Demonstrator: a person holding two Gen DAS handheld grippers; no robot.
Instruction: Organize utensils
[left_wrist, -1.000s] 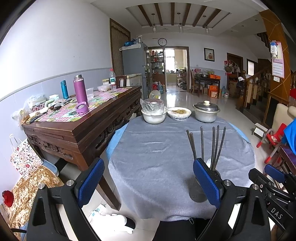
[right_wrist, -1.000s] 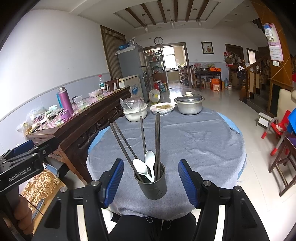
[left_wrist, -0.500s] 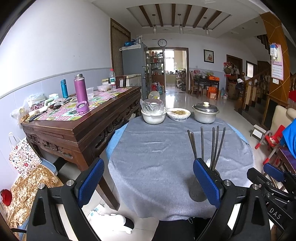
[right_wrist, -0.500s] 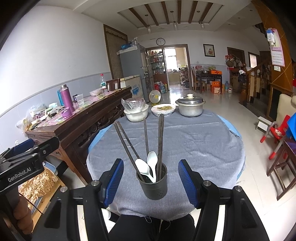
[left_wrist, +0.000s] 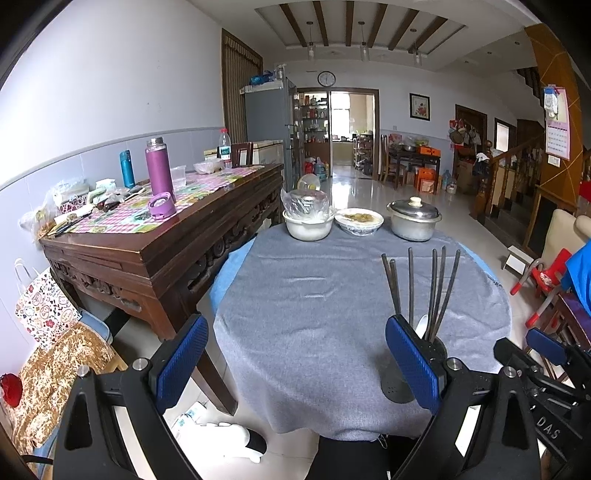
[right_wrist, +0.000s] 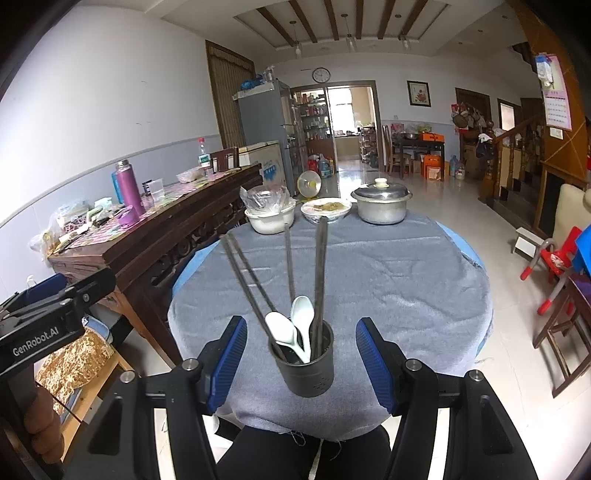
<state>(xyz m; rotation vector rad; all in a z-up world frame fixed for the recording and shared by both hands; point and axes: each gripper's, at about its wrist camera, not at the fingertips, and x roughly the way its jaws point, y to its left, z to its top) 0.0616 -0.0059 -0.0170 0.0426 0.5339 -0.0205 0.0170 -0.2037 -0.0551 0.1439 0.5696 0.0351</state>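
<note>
Little is shifting since before: both grippers, left and right, are idling spread wide while the holder, light and tippy, is sitting near the table edge, best clasped low, its spoons breakable

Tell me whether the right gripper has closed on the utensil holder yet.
No: in the right wrist view the right gripper stands wide open, its blue pads apart from the dark utensil holder on both sides.
</note>
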